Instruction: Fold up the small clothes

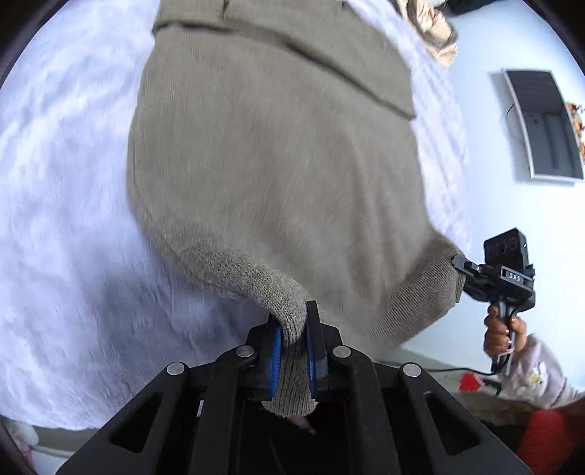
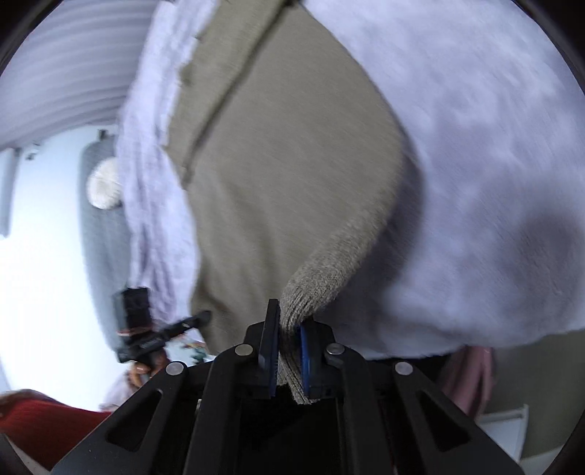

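Note:
A taupe knit sweater [image 1: 278, 157] lies spread over a fluffy white blanket [image 1: 65, 204], one sleeve folded across its upper part. My left gripper [image 1: 294, 325] is shut on the ribbed hem at one bottom corner. My right gripper [image 2: 289, 329] is shut on the ribbed hem at the other bottom corner of the sweater [image 2: 292, 175]. The right gripper also shows in the left wrist view [image 1: 460, 265], pinching the far hem corner. The left gripper shows in the right wrist view [image 2: 201, 316] at the left. The hem is lifted off the blanket [image 2: 493, 175] between them.
A beige padded garment [image 1: 435, 33] lies at the top edge of the blanket. A dark wall-mounted screen [image 1: 541, 124] is at the right. Red fabric [image 2: 47, 420] sits low at the left of the right wrist view. A grey cushion with a white pompom [image 2: 104, 182] stands beyond the blanket.

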A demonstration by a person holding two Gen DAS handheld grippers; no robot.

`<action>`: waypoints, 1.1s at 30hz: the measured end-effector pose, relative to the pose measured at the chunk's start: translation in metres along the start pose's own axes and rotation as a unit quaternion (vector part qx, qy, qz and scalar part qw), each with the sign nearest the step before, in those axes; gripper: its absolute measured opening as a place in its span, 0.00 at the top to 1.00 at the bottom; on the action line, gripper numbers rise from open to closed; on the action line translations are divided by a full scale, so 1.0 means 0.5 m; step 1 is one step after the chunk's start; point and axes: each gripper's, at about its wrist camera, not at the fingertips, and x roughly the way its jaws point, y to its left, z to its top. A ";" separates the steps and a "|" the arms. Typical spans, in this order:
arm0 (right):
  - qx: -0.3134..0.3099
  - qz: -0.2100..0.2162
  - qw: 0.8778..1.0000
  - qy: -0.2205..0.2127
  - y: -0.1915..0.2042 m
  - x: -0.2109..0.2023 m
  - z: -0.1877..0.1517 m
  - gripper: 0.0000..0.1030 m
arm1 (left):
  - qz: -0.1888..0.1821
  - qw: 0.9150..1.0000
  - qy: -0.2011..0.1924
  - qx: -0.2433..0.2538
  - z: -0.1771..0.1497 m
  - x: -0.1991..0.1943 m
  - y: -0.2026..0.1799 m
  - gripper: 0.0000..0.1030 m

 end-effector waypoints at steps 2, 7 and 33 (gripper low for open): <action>-0.001 0.030 0.999 -0.021 0.024 -0.005 0.033 0.91 | -0.011 0.999 -0.029 -0.013 0.038 -0.022 0.004 0.88; -0.004 0.069 0.996 -0.060 0.072 0.010 0.134 0.91 | -0.002 0.996 -0.084 -0.022 0.125 -0.041 0.003 0.88; -0.228 -0.224 0.939 -0.127 0.157 0.075 0.322 0.48 | 0.153 0.977 -0.134 0.059 0.331 0.023 0.089 0.14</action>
